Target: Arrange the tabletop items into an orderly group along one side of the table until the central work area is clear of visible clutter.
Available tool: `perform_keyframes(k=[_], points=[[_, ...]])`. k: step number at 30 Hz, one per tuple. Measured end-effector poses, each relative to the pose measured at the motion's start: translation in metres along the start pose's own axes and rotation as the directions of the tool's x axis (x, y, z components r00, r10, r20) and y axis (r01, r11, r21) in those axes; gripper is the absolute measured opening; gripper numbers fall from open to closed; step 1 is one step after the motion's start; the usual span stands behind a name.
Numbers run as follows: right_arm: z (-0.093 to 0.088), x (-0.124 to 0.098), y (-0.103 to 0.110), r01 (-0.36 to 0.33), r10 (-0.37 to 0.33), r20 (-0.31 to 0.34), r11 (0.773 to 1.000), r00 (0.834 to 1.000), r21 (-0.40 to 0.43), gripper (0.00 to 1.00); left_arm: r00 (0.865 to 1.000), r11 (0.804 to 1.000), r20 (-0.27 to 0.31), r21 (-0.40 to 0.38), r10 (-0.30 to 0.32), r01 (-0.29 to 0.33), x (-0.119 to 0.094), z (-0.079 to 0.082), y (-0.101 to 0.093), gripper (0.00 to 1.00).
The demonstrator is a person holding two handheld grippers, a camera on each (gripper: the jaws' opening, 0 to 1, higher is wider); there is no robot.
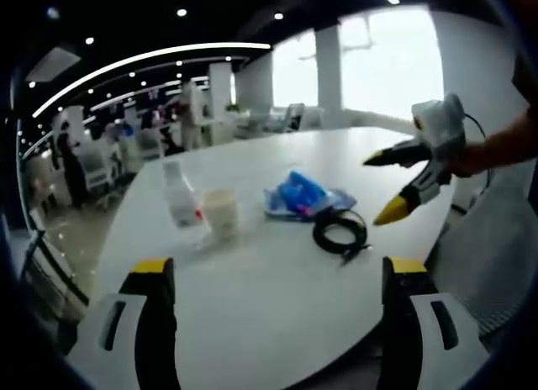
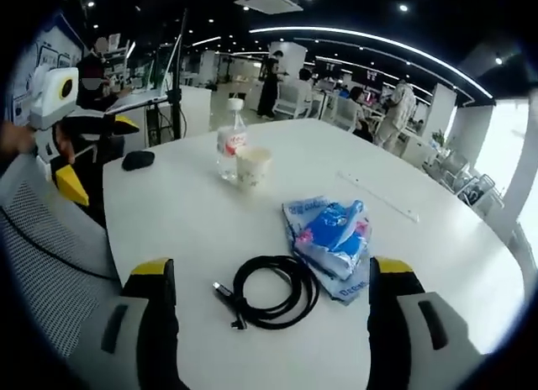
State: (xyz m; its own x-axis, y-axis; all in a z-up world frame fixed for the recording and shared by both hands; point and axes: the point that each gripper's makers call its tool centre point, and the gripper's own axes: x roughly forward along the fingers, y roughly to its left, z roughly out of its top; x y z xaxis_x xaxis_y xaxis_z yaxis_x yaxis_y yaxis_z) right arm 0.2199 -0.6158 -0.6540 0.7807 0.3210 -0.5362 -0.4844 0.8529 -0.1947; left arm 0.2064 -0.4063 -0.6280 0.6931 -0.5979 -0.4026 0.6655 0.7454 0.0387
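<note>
on the white worktop (image 1: 277, 289) a plastic bottle (image 1: 180, 195) stands touching a paper cup (image 1: 220, 212); a blue packet (image 1: 301, 197) lies beside a coiled black cable (image 1: 340, 231). the right tongs (image 1: 382, 186) hover spread, at the right

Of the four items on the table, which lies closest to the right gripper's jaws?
The coiled black cable, lying flat between the open jaws; the blue plastic packet sits just beyond, bottle and cup farther.

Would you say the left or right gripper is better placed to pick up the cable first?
Probably right: the cable lies just ahead between its open jaws, while in the left gripper view it sits farther off, to the side.
</note>
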Motion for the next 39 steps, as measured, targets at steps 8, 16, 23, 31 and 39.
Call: perform_keyframes(k=[8, 16, 23, 31, 39], points=[[-0.015, -0.019, -0.013, 0.044, -0.044, -0.008, 0.998, 0.999, 0.046, 0.95, 1.000, 1.000, -0.004, -0.006, -0.015, 0.015, 0.001, -0.001, -0.003, 0.98], [-0.032, -0.039, -0.026, 0.068, -0.067, -0.032, 0.997, 0.997, 0.042, 0.97, 1.000, 1.000, -0.011, -0.003, -0.021, 0.021, 0.001, -0.002, -0.004, 0.97], [-0.042, -0.061, -0.034, 0.102, -0.100, -0.047, 0.993, 0.994, 0.055, 0.98, 1.000, 1.000, -0.015, 0.000, -0.024, 0.024, 0.001, -0.003, -0.005, 0.97], [-0.056, -0.070, -0.032, 0.120, -0.115, -0.067, 0.990, 0.991, 0.074, 0.98, 1.000, 1.000, -0.012, -0.003, -0.027, 0.026, 0.001, -0.003, -0.006, 0.97], [-0.056, -0.069, -0.035, 0.132, -0.128, -0.074, 0.990, 0.989, 0.055, 0.96, 1.000, 1.000, -0.015, -0.005, -0.021, 0.021, 0.001, -0.004, -0.004, 0.97]])
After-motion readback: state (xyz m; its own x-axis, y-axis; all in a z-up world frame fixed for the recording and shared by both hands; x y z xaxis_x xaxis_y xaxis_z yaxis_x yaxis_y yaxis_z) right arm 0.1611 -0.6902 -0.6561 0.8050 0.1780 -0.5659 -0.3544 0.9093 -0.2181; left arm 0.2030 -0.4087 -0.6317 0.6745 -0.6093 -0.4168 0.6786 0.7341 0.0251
